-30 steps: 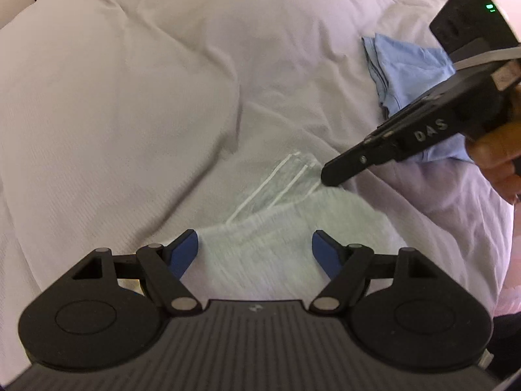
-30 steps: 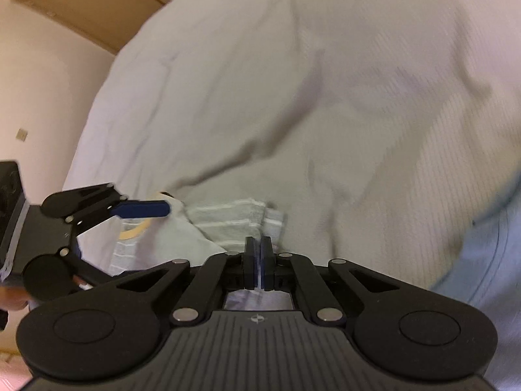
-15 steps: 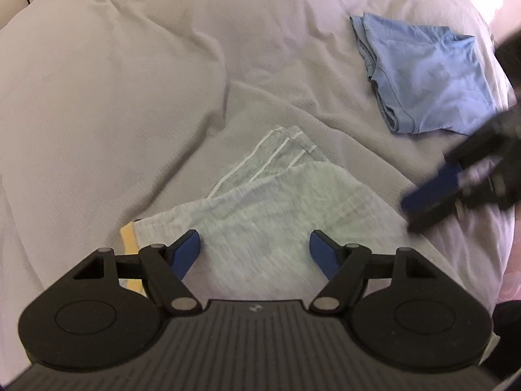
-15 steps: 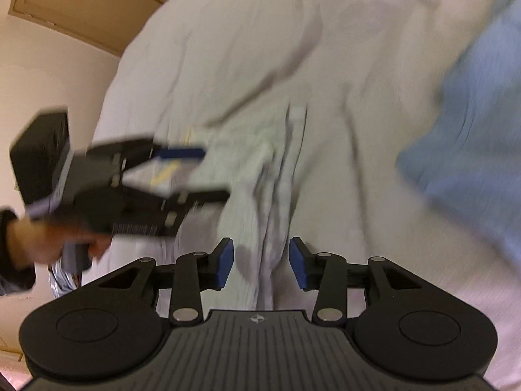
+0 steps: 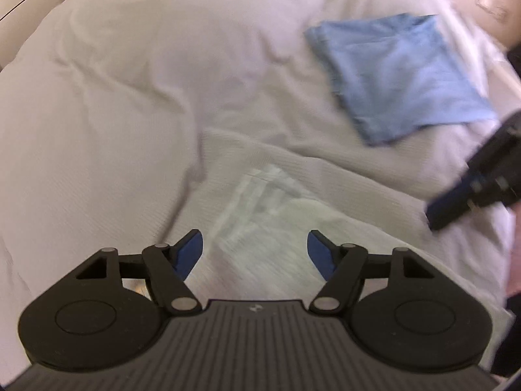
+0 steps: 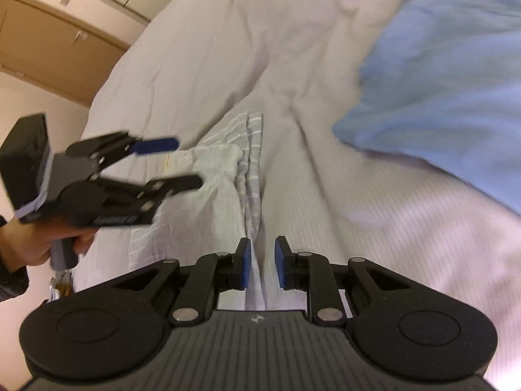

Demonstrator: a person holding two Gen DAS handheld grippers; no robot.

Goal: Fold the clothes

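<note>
Hovering with both sets of tongs spread and empty over the pale striped garment.

Left gripper is gaping wide above it; right gripper, narrowly parted, is hanging beside its striped hem. Lying crumpled on the bedspread, near the folded blue cloth, it is looking light and limp; corners seem best to pinch.

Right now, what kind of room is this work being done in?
Probably a bedroom. The garments lie on a wide bed under a wrinkled pale bedspread, a folded blue garment sits farther back, and a wooden cabinet door stands against the wall.
</note>
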